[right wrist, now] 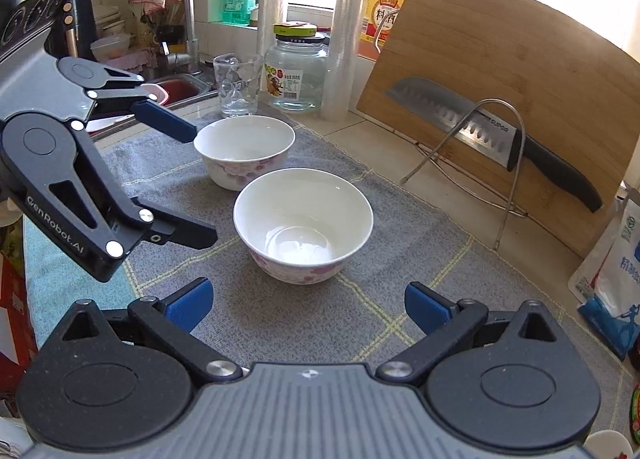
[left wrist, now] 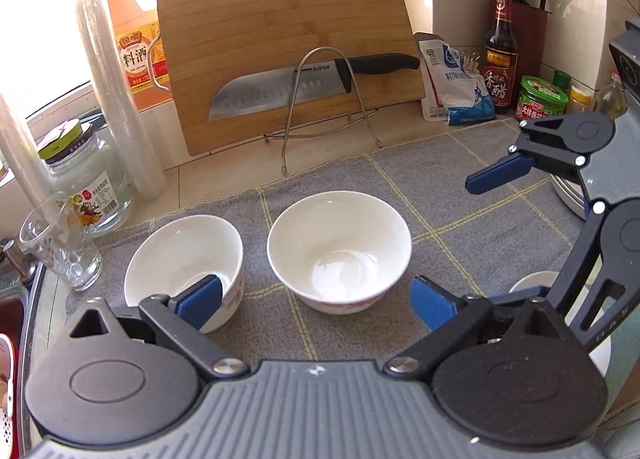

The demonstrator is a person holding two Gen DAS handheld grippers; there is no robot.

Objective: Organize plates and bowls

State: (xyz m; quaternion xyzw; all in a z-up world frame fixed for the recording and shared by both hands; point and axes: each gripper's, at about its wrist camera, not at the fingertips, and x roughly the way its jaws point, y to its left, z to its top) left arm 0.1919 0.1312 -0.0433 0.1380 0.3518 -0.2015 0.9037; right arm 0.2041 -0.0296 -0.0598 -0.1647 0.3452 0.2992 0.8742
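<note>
We see two white porcelain bowls with pink floral print standing upright and empty on the grey checked dish mat (left wrist: 460,195), just beside each other without touching: the left bowl (left wrist: 186,265) and the right bowl (left wrist: 339,249). We judge them stiff, glazed, slippery and breakable, moderately heavy, so the rim wall is the place to pinch, one pad inside and one outside. Our left gripper (left wrist: 316,301) stands wide with nothing between its pads, just short of the right bowl. Our right gripper (right wrist: 308,307) is likewise wide and empty. The right wrist view shows the sink (right wrist: 176,89) and faucet (right wrist: 188,11). The left wrist view alone shows the vinegar bottle (left wrist: 500,55) and knife block (left wrist: 528,23).
</note>
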